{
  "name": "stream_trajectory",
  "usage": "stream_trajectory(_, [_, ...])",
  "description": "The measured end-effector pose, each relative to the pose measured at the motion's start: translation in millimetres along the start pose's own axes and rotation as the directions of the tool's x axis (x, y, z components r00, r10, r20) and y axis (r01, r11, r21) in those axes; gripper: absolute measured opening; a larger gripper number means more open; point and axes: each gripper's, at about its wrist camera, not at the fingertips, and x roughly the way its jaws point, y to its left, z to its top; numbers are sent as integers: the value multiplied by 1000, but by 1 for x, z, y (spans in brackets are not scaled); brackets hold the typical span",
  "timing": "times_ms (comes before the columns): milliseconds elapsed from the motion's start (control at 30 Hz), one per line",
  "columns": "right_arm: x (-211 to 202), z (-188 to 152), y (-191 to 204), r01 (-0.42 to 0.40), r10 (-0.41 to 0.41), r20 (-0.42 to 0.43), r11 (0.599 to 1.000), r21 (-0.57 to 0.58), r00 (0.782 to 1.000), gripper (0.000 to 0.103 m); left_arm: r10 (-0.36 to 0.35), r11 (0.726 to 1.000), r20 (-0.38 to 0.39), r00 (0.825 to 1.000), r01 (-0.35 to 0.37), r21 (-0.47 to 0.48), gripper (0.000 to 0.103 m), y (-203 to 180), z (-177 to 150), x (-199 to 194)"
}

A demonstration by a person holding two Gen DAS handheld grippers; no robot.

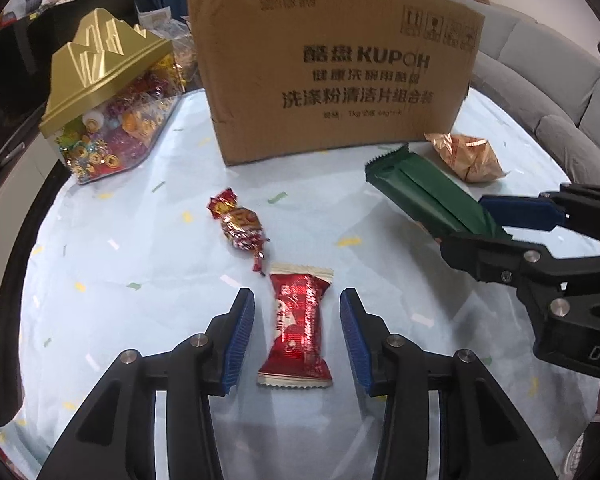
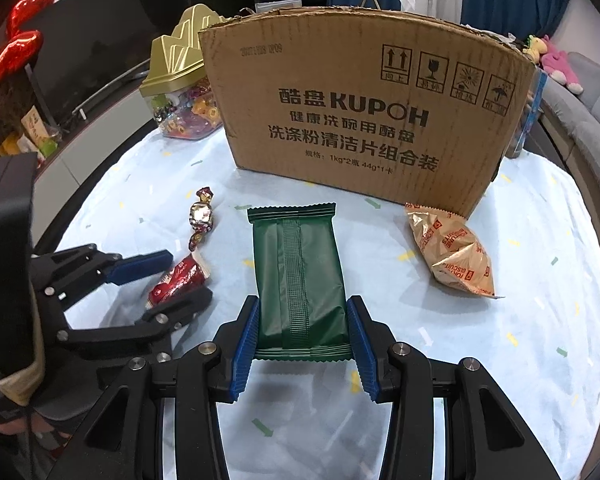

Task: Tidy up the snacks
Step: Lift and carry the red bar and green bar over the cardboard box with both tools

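A red snack packet (image 1: 298, 328) lies flat on the pale blue tablecloth (image 1: 120, 260). My left gripper (image 1: 297, 308) is open and straddles it, with a gap on each side of the wrapper. The right wrist view shows the same packet (image 2: 180, 278) between the left gripper's (image 2: 188, 276) fingers. A dark green packet (image 2: 300, 272) is gripped at its near end by my right gripper (image 2: 302, 308), blue pads pressed on both long edges. Its far end points at the tall cardboard box (image 2: 364, 120). In the left wrist view the right gripper (image 1: 464, 224) holds the green packet (image 1: 424, 192).
A twist-wrapped red candy (image 1: 240, 224) lies left of centre. A crinkled gold snack bag (image 2: 452, 252) sits by the box's right corner. A clear container with a gold lid (image 1: 108, 112), full of sweets, stands at the back left. A grey sofa (image 1: 560, 92) runs along the right.
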Motion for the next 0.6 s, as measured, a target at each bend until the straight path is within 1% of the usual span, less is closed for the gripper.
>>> stream_trajectory(100, [1,0,-1,-5,5,1,1000,6,1000,45,-23,1000,4,1000,23,-4,32,-1,-1,2])
stream_trajectory(133, [1,0,-1,-7,7,1,1000,9,1000,45,-27,1000,7,1000,27,-4,24,-1,-1,2])
stream_trajectory(167, [1,0,-2,-8,8,3,1000,13,1000,45,-28,1000,9,1000,28,-2,23,-2,-1,2])
stream_trajectory(333, [-2,2,-5,-9,9,13,1000,25,1000,45,-27,1000,12,1000,27,-5,22,-4,-1,-2])
stream_trajectory(600, [-14,6,-6,-7,6,38,999,31,999,45,-7,1000,32,999,8,-18,22,-6,6,-18])
